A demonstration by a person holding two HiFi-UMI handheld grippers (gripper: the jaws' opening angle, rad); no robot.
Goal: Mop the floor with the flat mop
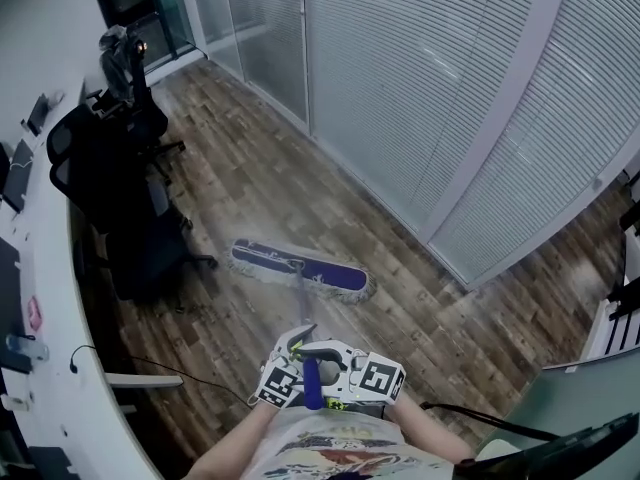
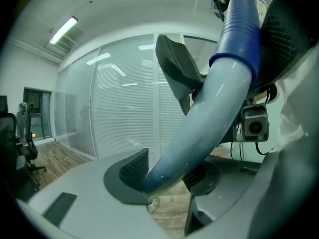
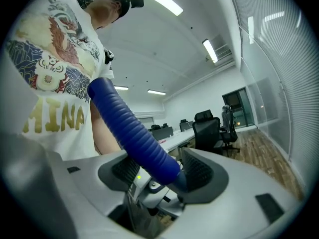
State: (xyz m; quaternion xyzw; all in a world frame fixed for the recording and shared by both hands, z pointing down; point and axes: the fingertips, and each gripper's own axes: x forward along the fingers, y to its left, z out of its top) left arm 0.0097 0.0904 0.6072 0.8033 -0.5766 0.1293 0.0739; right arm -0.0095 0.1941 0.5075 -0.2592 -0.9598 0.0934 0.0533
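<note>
The flat mop's purple head with a pale fringe (image 1: 300, 267) lies flat on the wooden floor in the middle of the head view. Its thin handle runs back toward me and ends in a blue ribbed grip (image 1: 313, 384). Both grippers hold that grip side by side close to my body. My left gripper (image 1: 288, 366) is shut on the mop handle (image 2: 209, 113), which crosses slantwise between its dark pads (image 2: 133, 167). My right gripper (image 1: 362, 378) is shut on the blue grip (image 3: 134, 133), clamped between its pads (image 3: 202, 173).
Black office chairs (image 1: 125, 203) stand at the left along a curved white desk (image 1: 45, 298). A glass partition with white blinds (image 1: 430, 98) runs along the far side. A black cable (image 1: 195, 376) lies on the floor near the desk. A grey-green cabinet (image 1: 575, 408) stands at the bottom right.
</note>
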